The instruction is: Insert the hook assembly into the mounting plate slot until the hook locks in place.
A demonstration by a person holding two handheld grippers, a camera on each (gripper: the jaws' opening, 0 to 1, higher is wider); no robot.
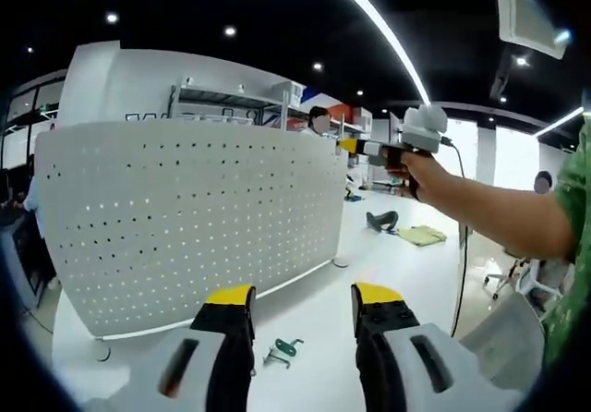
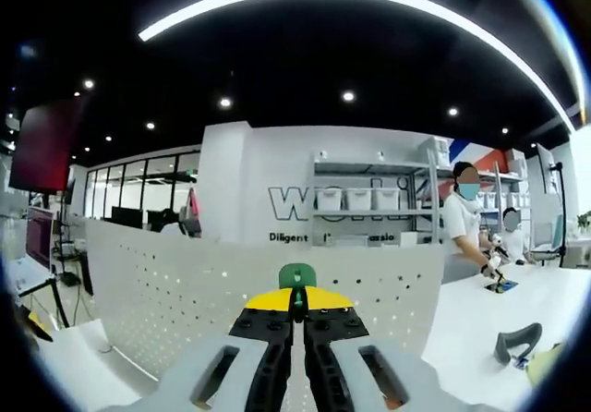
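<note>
My left gripper [image 1: 300, 306] jaws spread, empty, over white tabletop [image 1: 406, 264]. Spare green hook [image 1: 282, 350] lies between them, near pegboard [image 1: 194, 218] base. My right gripper [image 2: 297, 312] pinches green hook [image 2: 297, 278] upright, close to pegboard top edge. Risk: tilted hook misses slot, slips. Open room right of board.

I see a white table [image 1: 388, 273] — a perforated white panel [image 1: 194, 218] stands on it, a green hook [image 1: 282, 349] lying near its base.
</note>
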